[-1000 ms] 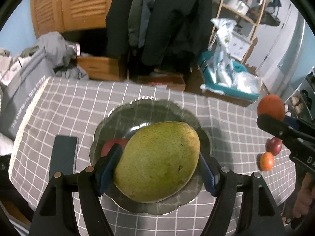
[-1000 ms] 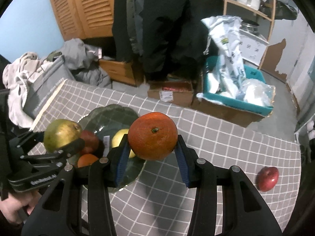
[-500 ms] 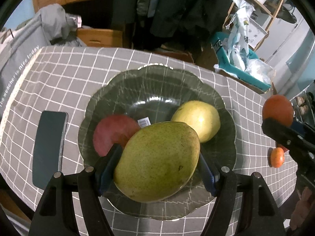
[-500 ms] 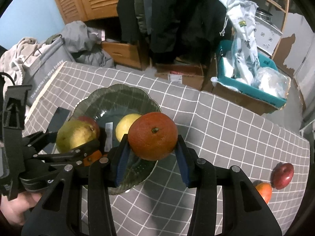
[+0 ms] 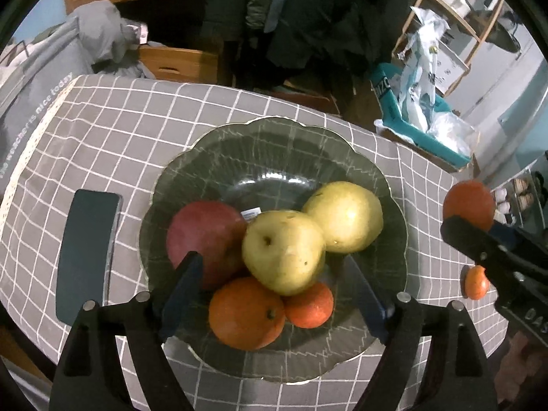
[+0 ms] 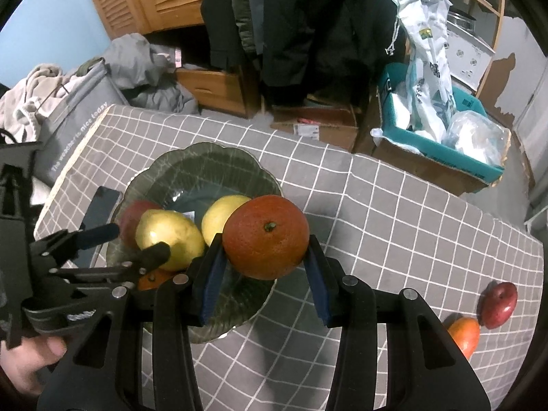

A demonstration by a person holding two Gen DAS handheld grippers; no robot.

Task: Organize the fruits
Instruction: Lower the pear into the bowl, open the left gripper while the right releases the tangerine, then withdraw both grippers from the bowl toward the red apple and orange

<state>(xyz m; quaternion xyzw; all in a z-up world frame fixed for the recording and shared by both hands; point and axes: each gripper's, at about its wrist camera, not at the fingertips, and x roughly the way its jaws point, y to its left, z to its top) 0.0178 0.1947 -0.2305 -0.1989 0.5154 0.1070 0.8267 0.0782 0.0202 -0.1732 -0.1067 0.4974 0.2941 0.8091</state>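
Observation:
A dark green scalloped plate [image 5: 274, 144] [image 6: 205, 167] on the grey checked tablecloth holds a red fruit [image 5: 202, 236], two yellow-green fruits [image 5: 284, 253] [image 5: 346, 215] and two oranges [image 5: 246, 311] [image 5: 310, 304]. My left gripper [image 5: 274, 284] is open and empty above the pile; its fingers stand either side of the nearer yellow-green fruit [image 6: 167, 236] without touching. My right gripper [image 6: 265, 274] is shut on a large orange [image 6: 265, 236] [image 5: 469, 202], held over the plate's right edge.
A dark phone [image 5: 85, 250] lies left of the plate. A small orange [image 6: 464, 335] [image 5: 476, 282] and a red apple [image 6: 498, 304] lie on the cloth at the right. Beyond the table's far edge are a teal box [image 6: 441, 150], a wooden drawer and clothes.
My left gripper has opened and let the big yellow-green fruit down onto the pile in the plate. My right gripper, with the orange, has moved slightly toward the plate.

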